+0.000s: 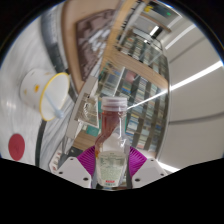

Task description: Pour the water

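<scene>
A clear plastic water bottle (112, 150) with a white cap and a red label stands up between my fingers. Both pink pads (89, 160) press on its sides, so my gripper (112, 168) is shut on it and holds it raised. The view is tilted steeply and looks up toward the ceiling. A white round container with a yellow rim (48, 92) sits to the left of the bottle and beyond it.
Shelves with small items (140, 85) run behind the bottle. A white wall or ceiling with a light strip (195, 75) is to the right. A red-and-white object (16, 146) shows at the far left.
</scene>
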A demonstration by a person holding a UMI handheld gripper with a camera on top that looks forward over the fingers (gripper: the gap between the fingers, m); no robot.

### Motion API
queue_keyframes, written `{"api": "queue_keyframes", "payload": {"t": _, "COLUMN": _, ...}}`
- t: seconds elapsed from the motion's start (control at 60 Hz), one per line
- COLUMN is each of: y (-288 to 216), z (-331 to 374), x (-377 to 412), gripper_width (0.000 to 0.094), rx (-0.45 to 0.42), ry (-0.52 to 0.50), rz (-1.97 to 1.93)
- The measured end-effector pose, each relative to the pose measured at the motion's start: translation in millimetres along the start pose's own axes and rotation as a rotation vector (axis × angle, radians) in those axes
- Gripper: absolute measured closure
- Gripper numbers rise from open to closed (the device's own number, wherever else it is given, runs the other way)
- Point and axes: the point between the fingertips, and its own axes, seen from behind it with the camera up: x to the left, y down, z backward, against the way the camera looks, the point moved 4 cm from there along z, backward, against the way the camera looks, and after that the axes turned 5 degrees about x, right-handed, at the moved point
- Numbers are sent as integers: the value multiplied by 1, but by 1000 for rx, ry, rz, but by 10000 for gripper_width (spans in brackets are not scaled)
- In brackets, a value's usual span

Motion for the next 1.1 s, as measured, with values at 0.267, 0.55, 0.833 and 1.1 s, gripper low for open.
{"api": "queue_keyframes", "payload": {"t": 0.267, "y": 30, "z": 20, "x": -50, "gripper_width": 534, "rx": 78, "ry": -179, "rz": -1142}}
{"api": "queue_keyframes", "payload": {"t": 0.55, "y": 42, "z": 51, "x": 74, "gripper_width": 535, "rx": 286, "ry": -403, "rz": -1689}}
{"api": "queue_keyframes", "payload": {"t": 0.833, "y": 36, "z": 63, "x": 164, "gripper_width": 528, "rx": 391, "ry": -466, "rz": -1785}}
{"api": "queue_keyframes", "payload": {"t": 1.1, "y": 38, "z": 77, "x": 162, "gripper_width": 73, "rx": 454, "ry": -534, "rz": -1877}}
